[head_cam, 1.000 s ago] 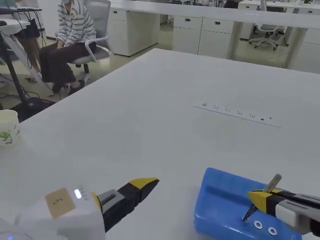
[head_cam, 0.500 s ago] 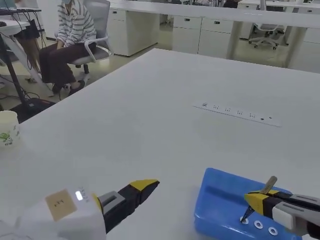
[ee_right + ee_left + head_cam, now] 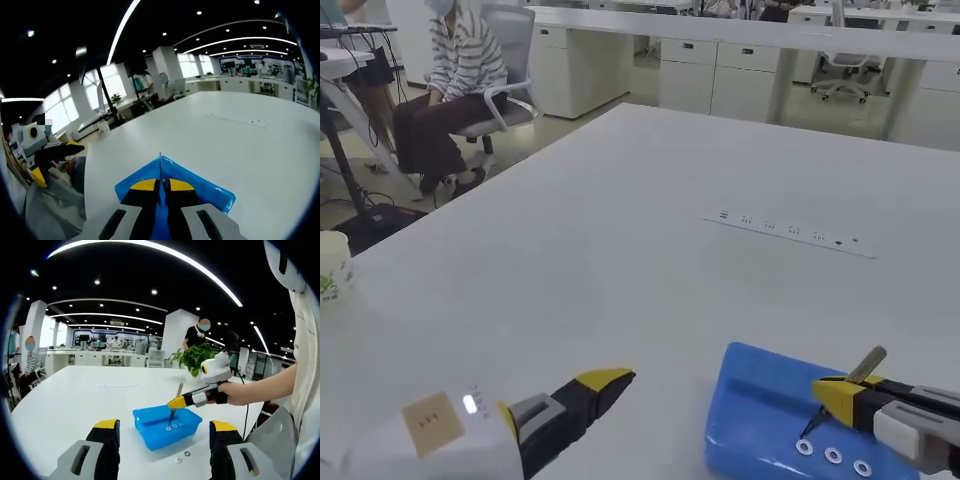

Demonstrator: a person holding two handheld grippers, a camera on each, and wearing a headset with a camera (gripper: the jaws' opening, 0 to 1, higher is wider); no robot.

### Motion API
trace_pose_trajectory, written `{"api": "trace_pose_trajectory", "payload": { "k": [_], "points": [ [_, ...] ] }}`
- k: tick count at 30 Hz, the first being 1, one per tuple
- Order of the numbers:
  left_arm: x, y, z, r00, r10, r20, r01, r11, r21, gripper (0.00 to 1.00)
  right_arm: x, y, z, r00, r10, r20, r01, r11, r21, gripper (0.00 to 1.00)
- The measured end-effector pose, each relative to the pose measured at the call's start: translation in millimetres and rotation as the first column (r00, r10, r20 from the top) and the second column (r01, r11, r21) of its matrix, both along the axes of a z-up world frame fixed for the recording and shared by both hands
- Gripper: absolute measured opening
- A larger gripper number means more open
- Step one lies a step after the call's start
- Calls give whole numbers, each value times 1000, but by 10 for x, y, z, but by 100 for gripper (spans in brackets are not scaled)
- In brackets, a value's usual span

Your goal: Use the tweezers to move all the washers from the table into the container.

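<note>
White table point(image 3: 620, 220): wide and bare across most of its top. A person in a striped top point(image 3: 460, 60) is seated on an office chair beyond its far left corner.

Blue container point(image 3: 750, 400): set on the table's near right part, open side up.

Left gripper point(image 3: 600, 384): held low over the near left of the table, well apart from the container. In the left gripper view its jaws are seen spread wide, with nothing between them.

Right gripper point(image 3: 161, 186): held over the container's right part. Its jaws are drawn close together and the tweezers point(image 3: 866, 364) are clamped between them.

Power strip point(image 3: 790, 232): laid flat on the far right part of the table. A paper cup point(image 3: 330, 272) is stood at the left edge.

Tweezers: tilted, points down inside the container, just beside the leftmost of the washers there. Whether anything is pinched in the points cannot be told.

Washers: three point(image 3: 832, 456) are laid in a row on the container floor. Two more point(image 3: 178, 460) are seen in the left gripper view on the table, just outside the container's near wall.
</note>
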State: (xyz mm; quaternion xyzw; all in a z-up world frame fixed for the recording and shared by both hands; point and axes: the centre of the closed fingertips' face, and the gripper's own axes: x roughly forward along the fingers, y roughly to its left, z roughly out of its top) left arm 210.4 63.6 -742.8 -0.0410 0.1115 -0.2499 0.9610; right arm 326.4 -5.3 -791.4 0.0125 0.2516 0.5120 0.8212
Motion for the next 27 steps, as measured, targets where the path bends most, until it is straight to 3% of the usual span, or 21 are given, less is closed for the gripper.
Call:
{"api": "trace_pose_trajectory", "payload": {
  "k": [16,27],
  "points": [
    [-3,1,-14,1000,-3,-6,3,1000,9,73,-129,-12,327,1000,-15,21,13,996,88,4],
    [-8,1,-20,1000,-4,-9,4,1000,11,73,-295,-63,351,1000,-14,7,13,995,100,4]
  ]
}}
